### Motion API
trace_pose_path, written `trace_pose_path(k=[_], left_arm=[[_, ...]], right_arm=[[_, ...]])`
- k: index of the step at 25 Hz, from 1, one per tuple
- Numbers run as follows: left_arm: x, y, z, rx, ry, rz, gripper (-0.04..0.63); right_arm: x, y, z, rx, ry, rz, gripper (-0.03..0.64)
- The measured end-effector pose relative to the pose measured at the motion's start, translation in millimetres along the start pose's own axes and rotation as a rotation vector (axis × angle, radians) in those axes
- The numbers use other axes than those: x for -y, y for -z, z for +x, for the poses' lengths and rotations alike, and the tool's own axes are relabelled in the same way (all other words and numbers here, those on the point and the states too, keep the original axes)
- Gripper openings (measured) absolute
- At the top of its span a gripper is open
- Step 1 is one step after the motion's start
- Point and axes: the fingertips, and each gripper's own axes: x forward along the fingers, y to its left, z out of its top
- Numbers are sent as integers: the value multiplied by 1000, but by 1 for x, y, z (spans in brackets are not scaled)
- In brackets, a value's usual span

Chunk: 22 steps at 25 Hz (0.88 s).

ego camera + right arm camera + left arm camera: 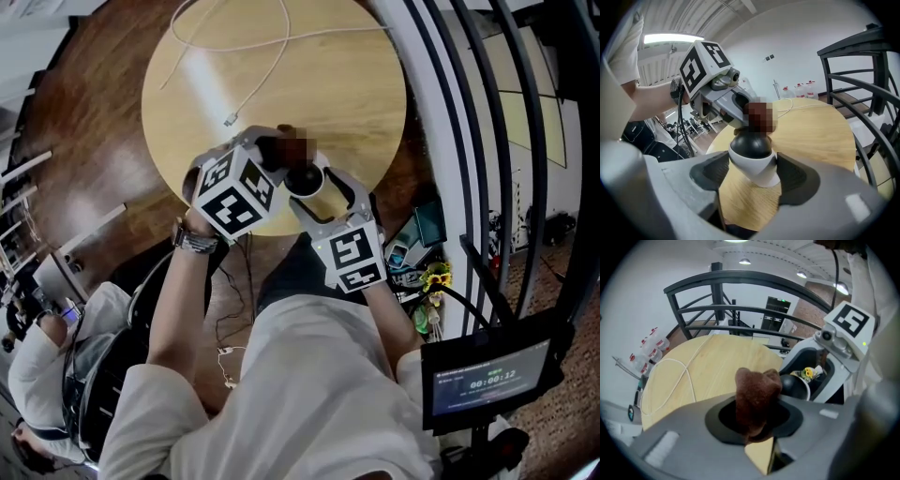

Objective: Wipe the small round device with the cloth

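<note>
The small round device (751, 155) has a black domed top and a white body. My right gripper (752, 172) is shut on that white body and holds the device up over the near edge of the round wooden table (281, 84). A brown cloth (757, 392) sticks up from my left gripper (757, 417), which is shut on it. The cloth (758, 117), partly under a mosaic patch, rests against the top of the black dome. In the head view the device (305, 180) sits between the two marker cubes, with the left gripper (272, 155) on its left.
A white cable (253, 52) loops across the table's far half. A dark metal railing (487, 141) curves along the right. A screen on a stand (487, 380) is at lower right. Another person (47, 356) sits at lower left.
</note>
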Motion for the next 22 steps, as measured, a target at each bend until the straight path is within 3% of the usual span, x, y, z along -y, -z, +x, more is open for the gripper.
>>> trace_pose_path(k=[4, 12, 17, 22], left_arm=[[6, 6, -10, 29, -14, -61, 106], [24, 6, -21, 56, -37, -68, 106], [33, -1, -26, 60, -38, -30, 106], [44, -14, -28, 57, -44, 55, 106]], right_arm=[[2, 1, 0, -2, 0, 3, 319], [6, 4, -2, -10, 9, 12, 319], [9, 4, -2, -9, 10, 14, 319], [9, 4, -3, -2, 16, 22, 319]])
